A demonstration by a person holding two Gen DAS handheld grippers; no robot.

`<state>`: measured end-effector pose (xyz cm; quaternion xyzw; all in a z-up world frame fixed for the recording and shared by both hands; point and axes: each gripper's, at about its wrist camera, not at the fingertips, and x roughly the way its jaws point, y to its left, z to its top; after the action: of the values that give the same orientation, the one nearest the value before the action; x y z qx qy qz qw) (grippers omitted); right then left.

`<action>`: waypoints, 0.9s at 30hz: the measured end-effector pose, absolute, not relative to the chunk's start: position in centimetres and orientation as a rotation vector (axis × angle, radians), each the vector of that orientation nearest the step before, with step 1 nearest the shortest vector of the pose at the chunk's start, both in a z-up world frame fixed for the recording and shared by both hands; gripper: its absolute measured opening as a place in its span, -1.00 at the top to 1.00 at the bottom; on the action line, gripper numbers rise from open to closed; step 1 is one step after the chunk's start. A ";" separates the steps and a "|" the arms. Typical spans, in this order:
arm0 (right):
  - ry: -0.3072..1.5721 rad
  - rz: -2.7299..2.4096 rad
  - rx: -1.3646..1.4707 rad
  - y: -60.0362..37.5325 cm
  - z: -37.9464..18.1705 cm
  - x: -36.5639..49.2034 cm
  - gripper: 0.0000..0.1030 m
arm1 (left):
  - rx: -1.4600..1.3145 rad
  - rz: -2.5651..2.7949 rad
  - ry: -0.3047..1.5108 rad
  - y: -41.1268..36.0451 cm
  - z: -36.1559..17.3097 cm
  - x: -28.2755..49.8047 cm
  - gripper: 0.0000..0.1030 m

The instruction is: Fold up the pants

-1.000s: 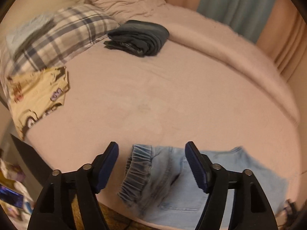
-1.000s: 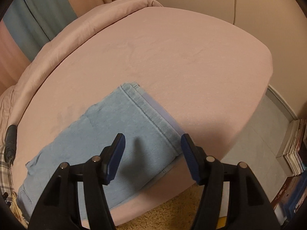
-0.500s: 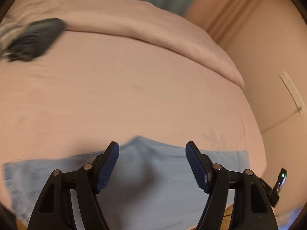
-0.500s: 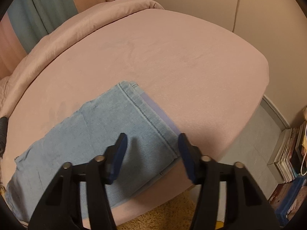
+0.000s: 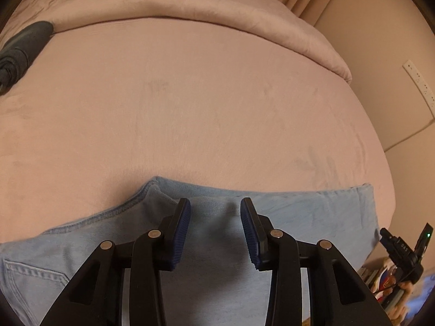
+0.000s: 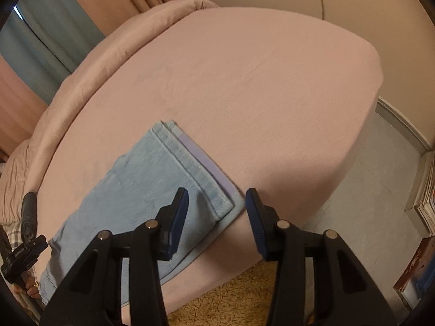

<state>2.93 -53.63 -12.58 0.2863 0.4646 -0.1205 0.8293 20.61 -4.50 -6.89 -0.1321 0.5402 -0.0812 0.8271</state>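
Light blue denim pants [image 5: 285, 217] lie flat along the near edge of a pink bed [image 5: 204, 103], legs folded one over the other. My left gripper [image 5: 215, 217] hovers open over the middle of the pants, near the crotch seam, holding nothing. My right gripper [image 6: 217, 206] is open over the hem end of the pants [image 6: 152, 182], its jaws either side of the near hem corner, holding nothing. The other gripper shows at the far right of the left wrist view [image 5: 405, 252] and at the far left of the right wrist view [image 6: 24, 252].
A folded dark garment [image 5: 21, 46] lies at the far left of the bed. A rolled pink duvet [image 5: 217, 8] runs along the far side. A tan shaggy rug [image 6: 239, 301] and grey floor [image 6: 380, 190] lie beside the bed, with stacked books [image 6: 426, 195] at the right.
My left gripper swung right from the waistband end to the middle of the pants and its jaws narrowed. My right gripper shifted toward the hem corner, still open.
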 end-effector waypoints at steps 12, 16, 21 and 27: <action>0.983 -0.289 0.533 -52.0 -12.6 3.5 0.20 | -0.276 -0.189 1.179 -5.0 -7.5 20.3 0.25; 0.940 -0.248 0.529 -51.7 -11.7 2.6 0.16 | -0.267 -0.190 1.183 -5.0 -7.5 20.2 0.25; 0.995 -0.266 0.556 -52.3 -13.4 2.4 0.16 | -0.278 -0.200 1.195 -4.9 -7.5 20.1 0.25; 0.954 -0.275 0.573 -52.8 -12.9 1.2 0.16 | -0.267 -0.195 1.192 -4.8 -7.4 20.0 0.25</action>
<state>1.19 -52.82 -12.95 0.2709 0.4514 -0.1301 0.8402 19.96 -4.77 -7.35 -0.1252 0.5587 -0.0912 0.8148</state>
